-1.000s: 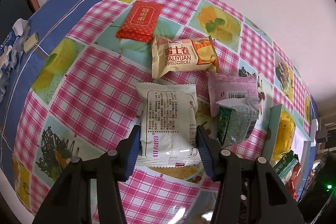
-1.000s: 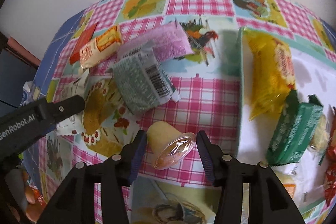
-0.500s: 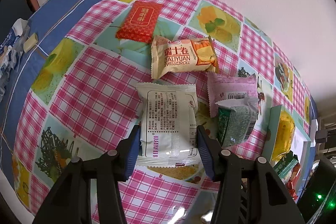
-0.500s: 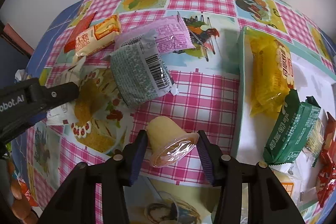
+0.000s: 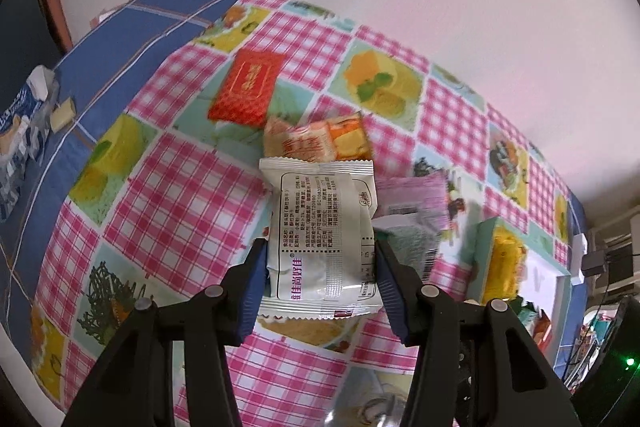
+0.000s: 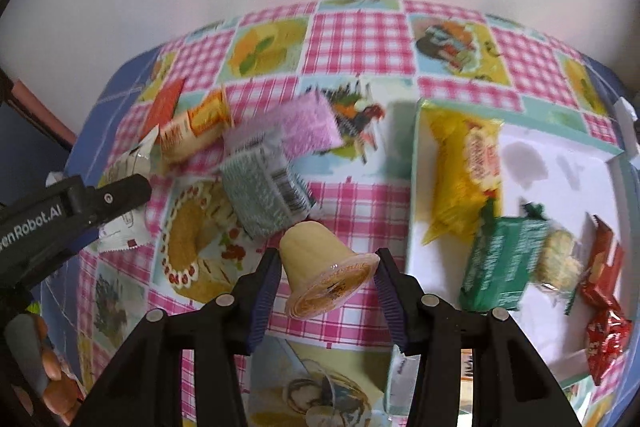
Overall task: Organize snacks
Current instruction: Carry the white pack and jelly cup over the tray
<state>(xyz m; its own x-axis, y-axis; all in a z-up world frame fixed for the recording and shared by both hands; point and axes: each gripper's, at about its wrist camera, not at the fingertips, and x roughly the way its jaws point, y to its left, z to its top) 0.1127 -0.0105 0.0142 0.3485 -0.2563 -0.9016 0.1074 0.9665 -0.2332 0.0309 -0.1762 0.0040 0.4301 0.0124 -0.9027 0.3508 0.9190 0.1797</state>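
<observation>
Left tool (image 5: pixel 320 279): matte black linkage arms with round silver screws at the joints, fingers (image 5: pixel 253 291) faced with ribbed blue pads. Right tool (image 6: pixel 326 287): same black frame and silver screws, purple-blue ribbed pads. White lettering "enRobot.AI" marks the left tool's body at 9 o'clock in the right wrist view.

Two claws: left claw (image 5: pixel 320 267) and right claw (image 6: pixel 326 275). Five snack packets on the table (image 6: pixel 360 39): white (image 5: pixel 320 227), red (image 5: pixel 248 91), orange (image 5: pixel 316 143), pink (image 6: pixel 308 123), grey-green (image 6: pixel 264 195). One jelly cup (image 6: pixel 324 275). One tray (image 6: pixel 560 155).
</observation>
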